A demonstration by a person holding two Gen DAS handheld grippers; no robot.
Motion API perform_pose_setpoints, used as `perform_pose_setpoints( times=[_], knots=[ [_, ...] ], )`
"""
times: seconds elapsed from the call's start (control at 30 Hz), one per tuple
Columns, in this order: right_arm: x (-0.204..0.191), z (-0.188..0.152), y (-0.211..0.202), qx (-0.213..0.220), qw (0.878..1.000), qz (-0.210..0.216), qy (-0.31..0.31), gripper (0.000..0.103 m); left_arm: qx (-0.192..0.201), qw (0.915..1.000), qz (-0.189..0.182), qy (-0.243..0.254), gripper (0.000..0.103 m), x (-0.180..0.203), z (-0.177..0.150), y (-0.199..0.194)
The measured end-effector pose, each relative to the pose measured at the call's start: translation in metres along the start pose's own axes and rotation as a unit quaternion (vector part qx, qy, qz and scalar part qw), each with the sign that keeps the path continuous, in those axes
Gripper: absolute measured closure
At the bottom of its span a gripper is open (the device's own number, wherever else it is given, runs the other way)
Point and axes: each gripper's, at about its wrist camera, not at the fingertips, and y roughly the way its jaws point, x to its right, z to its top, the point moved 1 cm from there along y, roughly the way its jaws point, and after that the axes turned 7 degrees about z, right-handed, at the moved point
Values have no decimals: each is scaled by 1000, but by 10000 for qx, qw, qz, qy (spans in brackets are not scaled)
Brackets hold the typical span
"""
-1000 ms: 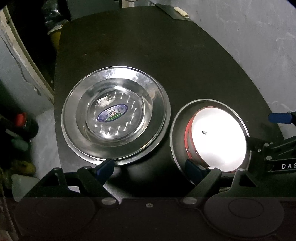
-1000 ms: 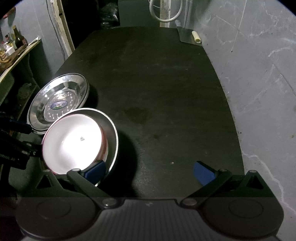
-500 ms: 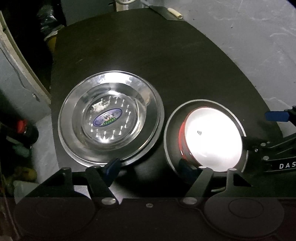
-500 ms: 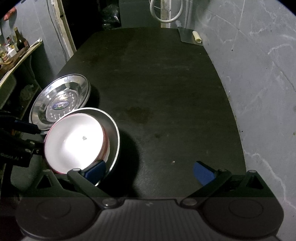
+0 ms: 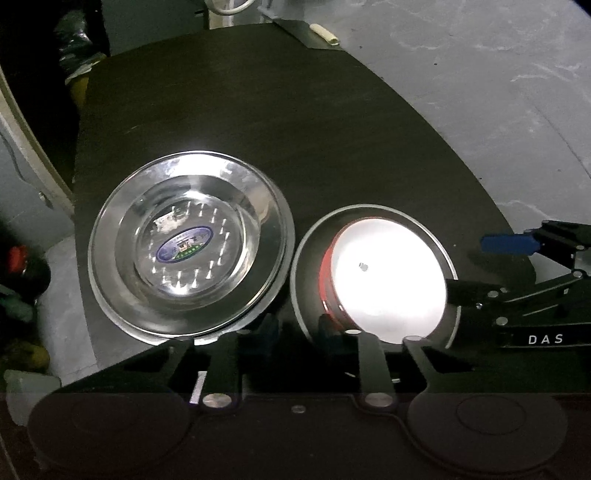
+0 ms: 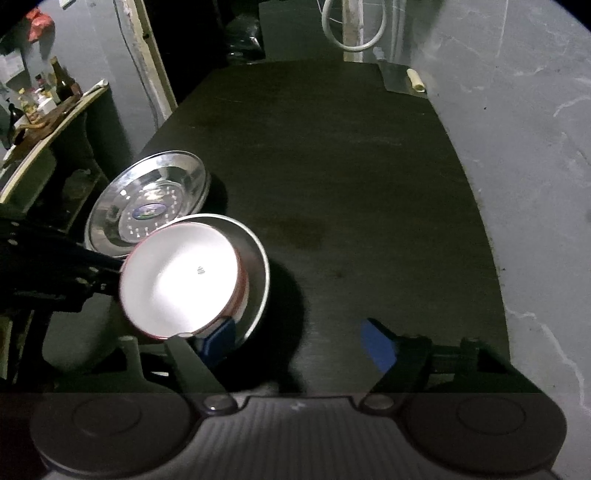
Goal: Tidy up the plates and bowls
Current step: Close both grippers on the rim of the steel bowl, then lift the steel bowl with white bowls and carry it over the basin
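Observation:
On the dark table (image 6: 351, 177) a steel bowl nests in a steel plate (image 5: 192, 247) at the left. Beside it a second steel plate (image 5: 373, 214) carries a red bowl with a white inside (image 5: 388, 280). My left gripper (image 5: 297, 330) is closing its jaws on this plate's near-left rim, one pad inside and one outside, pinching it. My right gripper (image 6: 297, 341) is closing too. Its left finger (image 6: 218, 338) lies at the plate's rim (image 6: 258, 266) by the red bowl (image 6: 177, 277). Its right finger (image 6: 376, 345) hangs over bare table, touching nothing.
A pale roll (image 6: 415, 81) lies on a grey slab at the table's far end, under a white hose loop (image 6: 354, 33). A shelf with bottles (image 6: 59, 88) stands to the left. A grey marbled surface (image 6: 535, 184) runs along the table's right edge.
The left jaws have drawn together from wide apart onto the rim of the plate with the red bowl. The right jaws have narrowed, the right finger coming inward. Neither hand has shifted.

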Motion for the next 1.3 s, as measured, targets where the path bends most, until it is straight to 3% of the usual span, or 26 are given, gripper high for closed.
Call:
perform_pose_setpoints(
  times=[0.17, 0.5, 1.13, 1.27, 1.3],
  knots=[
    [2, 1, -1, -52, 9995, 275, 143, 39, 15, 10000, -70, 50, 88, 2, 1, 0],
    [-2, 5, 0, -185, 9977, 638, 145, 69, 22, 9999, -109, 81, 88, 0, 0, 0],
    [-1, 12, 14, -549, 9959, 595, 394, 65, 55, 9997, -52, 221, 88, 3, 1, 0],
    [-3, 12, 14, -524, 9949, 791, 343, 81, 58, 9997, -35, 233, 88, 4, 1, -1],
    [-5, 12, 14, -521, 9953, 763, 291, 81, 57, 9997, -32, 239, 88, 4, 1, -1]
  ],
)
